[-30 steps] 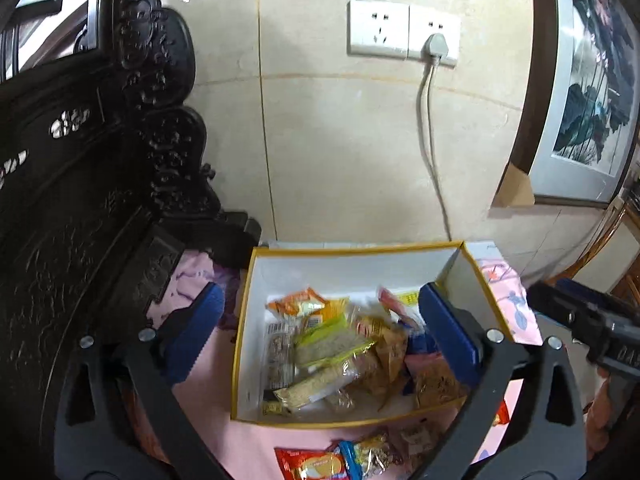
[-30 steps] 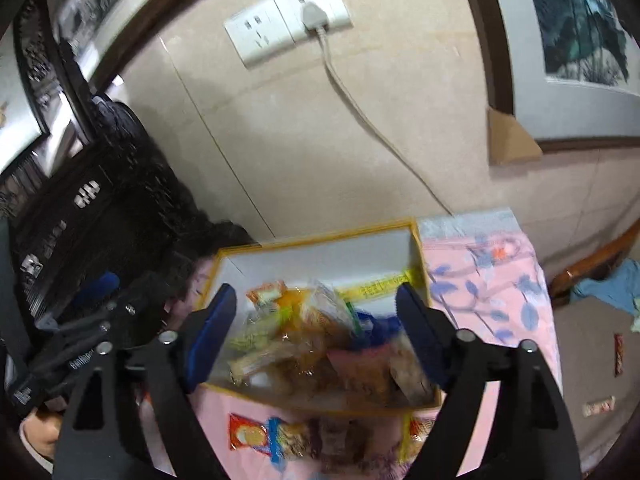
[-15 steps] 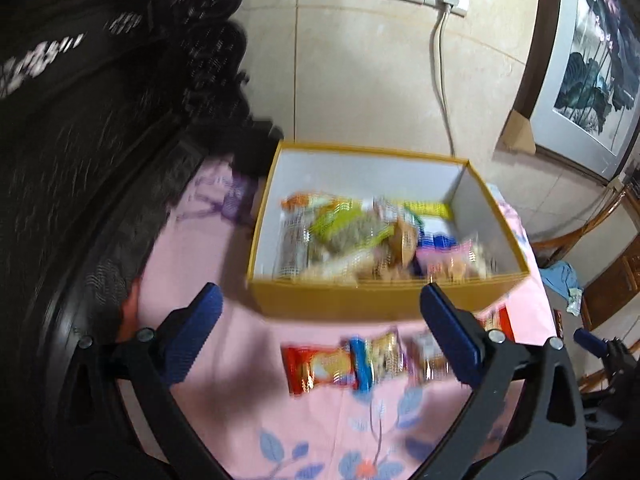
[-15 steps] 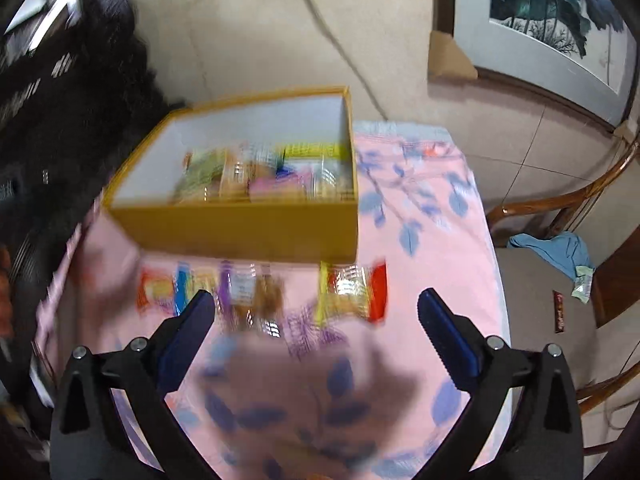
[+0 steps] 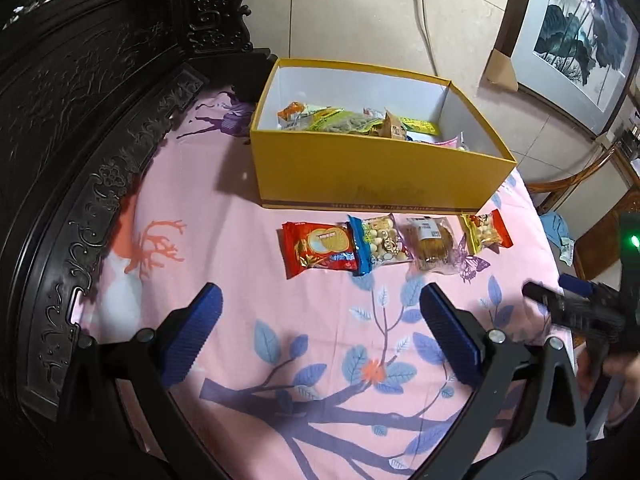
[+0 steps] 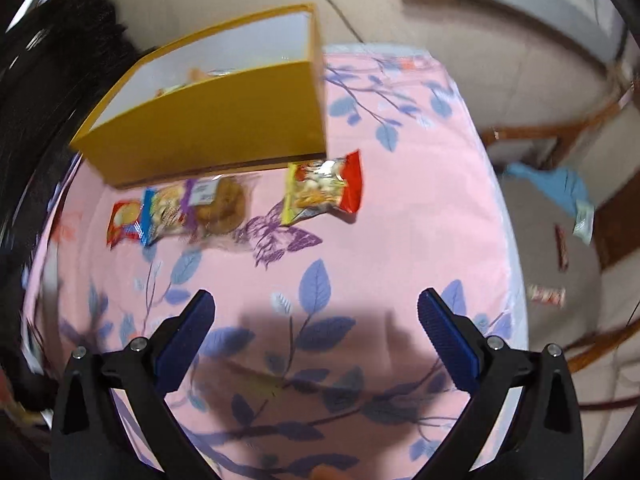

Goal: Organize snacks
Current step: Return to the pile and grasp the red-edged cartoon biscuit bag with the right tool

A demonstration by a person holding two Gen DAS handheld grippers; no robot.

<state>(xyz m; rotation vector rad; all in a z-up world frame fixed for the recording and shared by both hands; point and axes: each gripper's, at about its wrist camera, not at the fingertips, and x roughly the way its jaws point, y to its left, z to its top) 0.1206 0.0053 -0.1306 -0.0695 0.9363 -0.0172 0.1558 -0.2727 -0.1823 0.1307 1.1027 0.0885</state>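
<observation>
The sorting looks well begun but not finished. A yellow cardboard box (image 5: 376,176) stands toward the far edge of the tabletop (image 5: 240,320), which is covered with a pink cloth printed with leaves and branches. Inside the box lies a loose heap of wrapped snacks (image 5: 352,122); orange, green and yellow wrappers show above its near wall, and how many are in there cannot be counted.

Four packets lie in a row on the cloth just in front of the box's near wall. From the side by the dark carved furniture (image 5: 80,120) toward the open edge they are: a red biscuit packet (image 5: 320,248), a blue-edged packet of small round snacks (image 5: 380,242), a clear-wrapped brown cake with a white label (image 5: 430,242), and a yellow-and-red packet (image 5: 486,230). The first three touch or overlap; the fourth sits a little apart, near the box's corner. Whether this row is the goal or awaits the box, the frames do not settle.

The left claw (image 5: 320,332) hangs over the middle of the tabletop, nearer the front edge than the row, jaws spread wide and holding nothing. The right claw (image 6: 316,328) is likewise fully spread and empty, above bare cloth toward the open side edge; its view is blurred. Neither claw touches any packet.

On the floor beyond the tabletop, in the right wrist view, one or two more small wrappers (image 6: 546,295) lie, too blurred to identify.
</observation>
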